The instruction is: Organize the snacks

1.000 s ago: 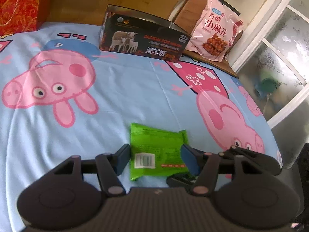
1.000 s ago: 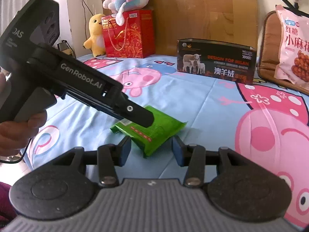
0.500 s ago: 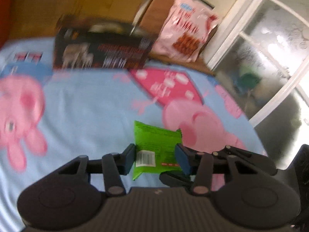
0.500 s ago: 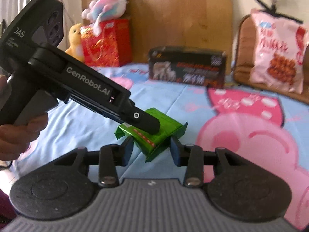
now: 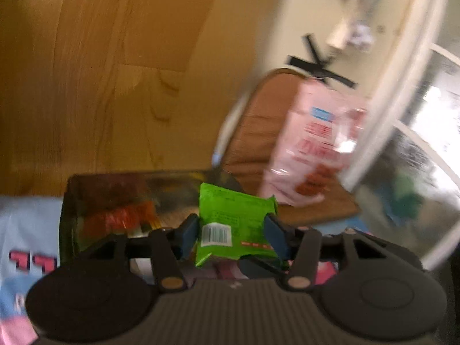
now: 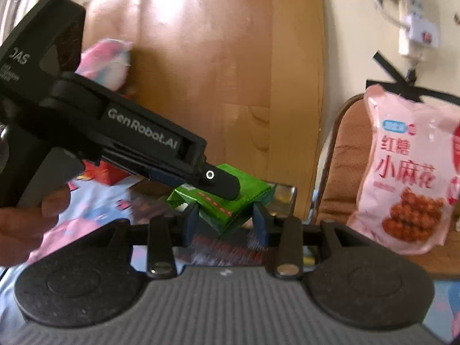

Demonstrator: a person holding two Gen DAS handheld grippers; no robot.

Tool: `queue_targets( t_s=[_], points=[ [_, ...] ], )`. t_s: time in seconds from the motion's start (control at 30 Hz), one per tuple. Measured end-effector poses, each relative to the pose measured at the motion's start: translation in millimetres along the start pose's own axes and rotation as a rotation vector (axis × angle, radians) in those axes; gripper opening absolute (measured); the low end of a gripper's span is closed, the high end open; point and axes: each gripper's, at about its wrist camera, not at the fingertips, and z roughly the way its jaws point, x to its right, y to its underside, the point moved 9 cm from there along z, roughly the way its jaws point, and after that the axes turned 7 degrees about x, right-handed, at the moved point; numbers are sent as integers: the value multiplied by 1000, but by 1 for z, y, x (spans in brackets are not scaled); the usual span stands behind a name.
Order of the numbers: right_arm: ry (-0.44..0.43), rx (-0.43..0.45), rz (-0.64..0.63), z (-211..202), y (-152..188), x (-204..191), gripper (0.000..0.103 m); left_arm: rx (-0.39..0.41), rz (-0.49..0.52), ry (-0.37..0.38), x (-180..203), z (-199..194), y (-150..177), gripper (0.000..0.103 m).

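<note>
A green snack packet (image 5: 233, 218) with a white barcode is clamped between the blue pads of my left gripper (image 5: 231, 237) and held in the air over the open dark box (image 5: 115, 198). In the right wrist view the same packet (image 6: 230, 210) sits between the pads of my right gripper (image 6: 225, 222), which is closed on its lower end, with the left gripper's black body (image 6: 120, 141) crossing above it. The box (image 6: 281, 198) lies just behind and below the packet.
A large pink snack bag (image 6: 411, 172) leans on a brown chair back (image 5: 253, 132) at the right. A wooden headboard (image 6: 218, 72) stands behind. A plush toy (image 6: 106, 60) and a red bag (image 6: 100, 172) sit at the left. The bed has a blue cartoon-pig sheet (image 5: 23, 230).
Both grippers have lifted the green packet off the sheet and carried it forward to above the dark box. The jaws have narrowed onto the packet. The views are motion-blurred.
</note>
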Motion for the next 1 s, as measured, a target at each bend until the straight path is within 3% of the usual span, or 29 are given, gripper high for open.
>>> queue_targets(
  t_s=[0.13,0.27,0.47,0.57,0.63,0.7,0.9,1.0],
  points=[
    [39,-26,4,40,7,19,47,-46,-50,-55,-23,37,0,51],
    [54,-20,62,39,9,27,53,-34,-52,-86,-25,36,4,52],
    [67,23,177,-27,16,16,53,25,6,-140,-12,-30,26,55],
    [69,12,251,-62,31,2,55,44,42,-166,-3,-70,54,69],
    [88,4,314,-88,45,-9,75,54,65,-194,2,-93,76,79],
    [98,-7,364,-106,57,-21,81,55,101,-252,5,-113,98,80],
    [92,-82,478,-139,89,-46,89,41,101,-387,2,-158,144,103],
    [111,-101,496,-151,99,-60,93,59,124,-450,2,-178,153,103]
  ],
)
